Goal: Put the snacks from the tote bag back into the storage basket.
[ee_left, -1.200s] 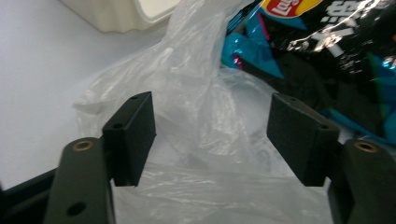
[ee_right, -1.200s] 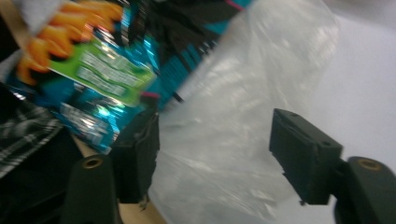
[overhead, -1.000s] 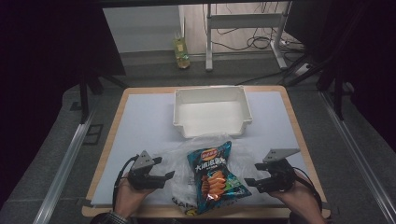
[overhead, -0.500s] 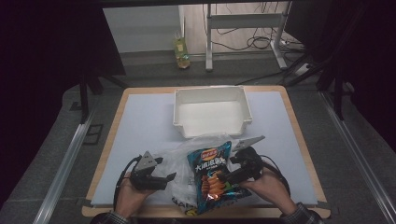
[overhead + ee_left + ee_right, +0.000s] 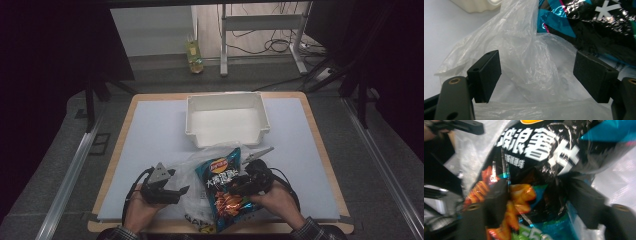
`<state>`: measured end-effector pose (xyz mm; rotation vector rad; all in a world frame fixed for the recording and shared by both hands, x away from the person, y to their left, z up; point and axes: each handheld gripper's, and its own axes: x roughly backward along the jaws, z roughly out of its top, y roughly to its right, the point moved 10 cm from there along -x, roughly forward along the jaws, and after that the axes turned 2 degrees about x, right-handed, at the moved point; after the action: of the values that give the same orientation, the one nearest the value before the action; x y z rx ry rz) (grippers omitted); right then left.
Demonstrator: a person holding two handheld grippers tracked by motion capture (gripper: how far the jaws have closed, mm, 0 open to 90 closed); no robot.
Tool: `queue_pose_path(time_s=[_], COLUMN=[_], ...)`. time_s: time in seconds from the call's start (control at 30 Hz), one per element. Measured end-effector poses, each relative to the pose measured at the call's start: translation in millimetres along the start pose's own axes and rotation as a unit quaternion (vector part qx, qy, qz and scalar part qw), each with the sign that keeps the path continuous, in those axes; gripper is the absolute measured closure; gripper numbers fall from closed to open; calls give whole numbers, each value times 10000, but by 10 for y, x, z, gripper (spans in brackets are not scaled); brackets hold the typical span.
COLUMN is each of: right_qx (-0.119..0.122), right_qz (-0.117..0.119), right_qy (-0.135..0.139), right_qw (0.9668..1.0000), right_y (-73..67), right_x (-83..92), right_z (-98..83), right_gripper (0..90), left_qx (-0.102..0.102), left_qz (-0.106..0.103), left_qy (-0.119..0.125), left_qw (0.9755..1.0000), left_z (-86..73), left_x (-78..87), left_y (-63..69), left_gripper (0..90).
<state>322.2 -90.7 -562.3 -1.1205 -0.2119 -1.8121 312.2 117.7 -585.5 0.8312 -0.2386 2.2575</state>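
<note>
**Mia:** Where is the shiny black and blue chip bag with orange chips on it?

**Ben:** It lies near the front edge of the pale blue table mat. It sits on top of a thin see-through plastic bag. Its top end points at the white plastic bin and lies just in front of it.

**Mia:** What is the right gripper doing?

**Ben:** It is over the right side of the chip bag. In the right gripper view its two black jaws stand on both sides of a bump in the chip bag. The jaws have just been closing. The picture is blurry, so I cannot tell if the pads press on the bag yet.

**Mia:** And the left gripper?

**Ben:** It rests at the left edge of the plastic bag. In the left gripper view its jaws are apart, with crinkly plastic between them. The pads do not squeeze it.

**Mia:** Who holds them?

**Ben:** A person's hands, one on each gripper, at the front of the table.
</note>
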Motion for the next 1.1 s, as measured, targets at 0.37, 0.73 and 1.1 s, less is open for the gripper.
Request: queue_pose_path(time_s=[0.37,0.73,1.1], right_qx=[59,336,148], right_qz=[138,410,657], right_qy=[242,440,660], right_qw=[9996,9976,9955], right_y=[-37,-195,-248], right_x=[126,317,626], right_z=[38,65,-43], right_gripper=[749,874,876], left_qx=[67,296,289], left_qz=[23,-17,32], left_qy=[-91,-383,-304], left_qw=[9999,9988,9991], left_z=[-31,-121,-91], left_x=[-23,-99,-85], left_y=[-34,-60,-64], left_gripper=[223,200,169])
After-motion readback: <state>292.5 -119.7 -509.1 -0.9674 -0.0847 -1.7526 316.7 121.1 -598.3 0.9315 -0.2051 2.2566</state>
